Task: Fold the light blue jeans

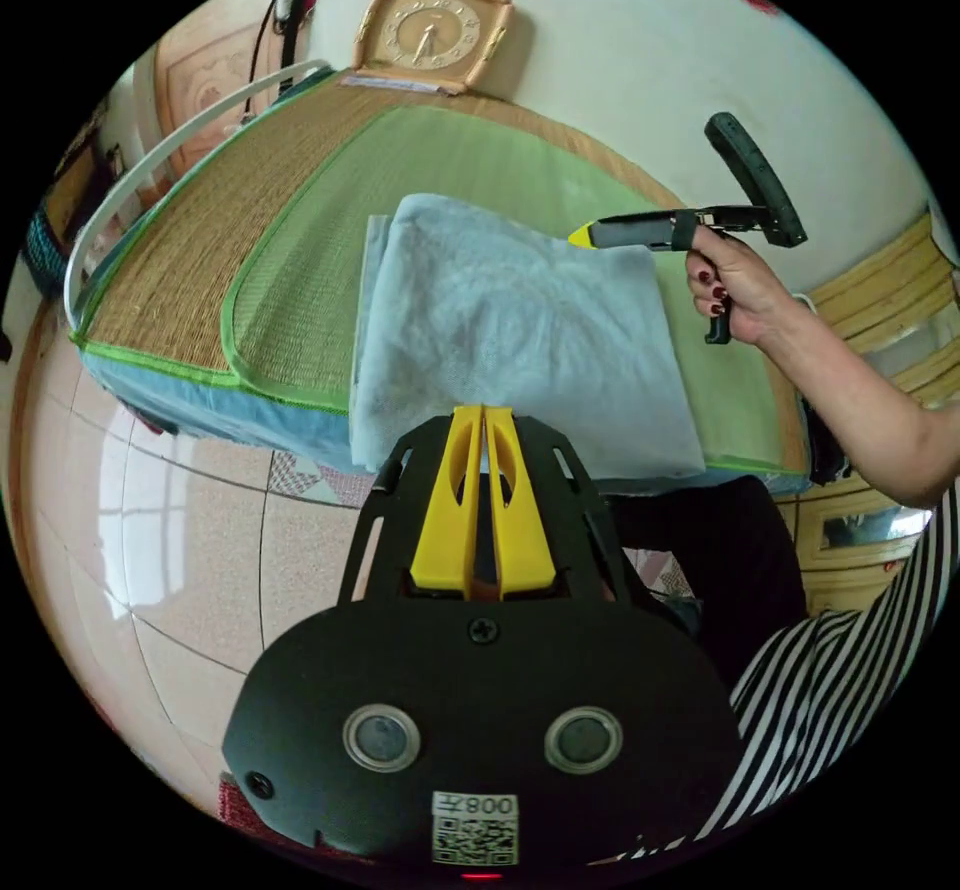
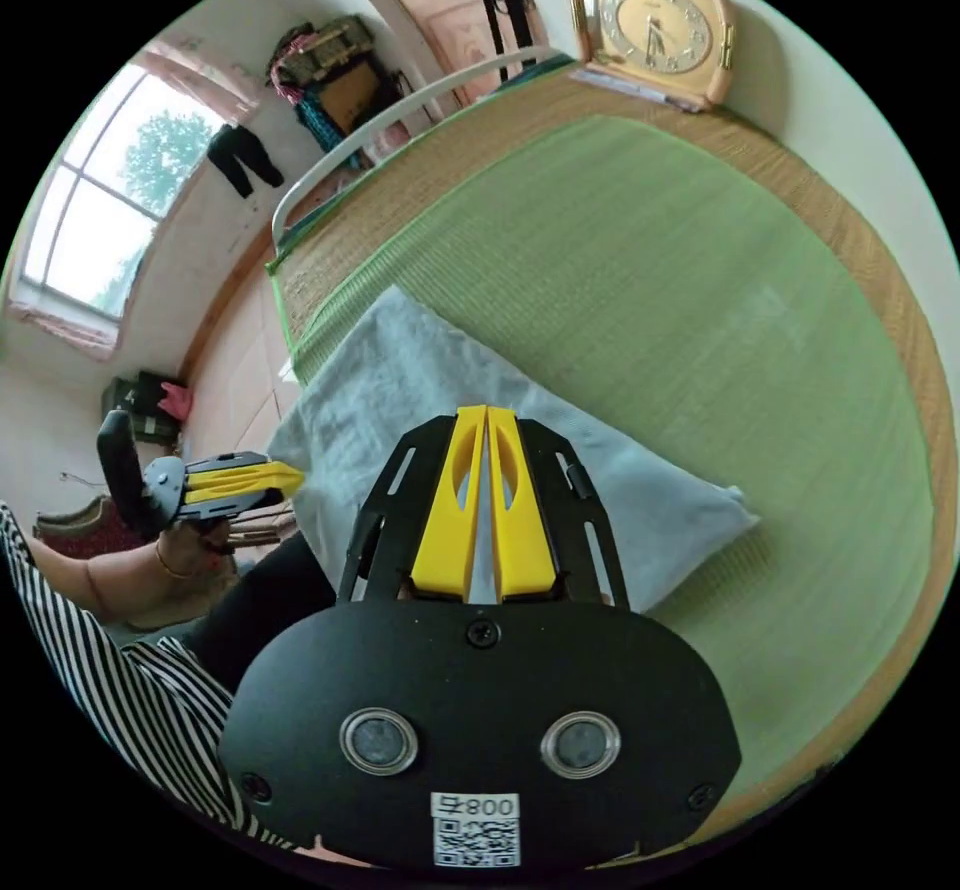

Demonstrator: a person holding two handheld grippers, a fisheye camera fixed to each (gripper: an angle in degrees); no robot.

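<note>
Jeans [image 1: 510, 350] folded on green mat [image 1: 300, 300]

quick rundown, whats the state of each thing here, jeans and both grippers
light blue jeans: folded into a flat rectangle on the green mat
left gripper: jaws closed together, holding nothing
right gripper: jaws closed together, over the jeans, gripping nothing

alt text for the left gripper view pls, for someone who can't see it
Folded light blue jeans lie on a green woven mat on a bed. The left gripper, yellow jaws closed together, points at their near edge, while the right gripper, held in a hand, reaches their far corner. A clock leans against the wall behind.
</note>
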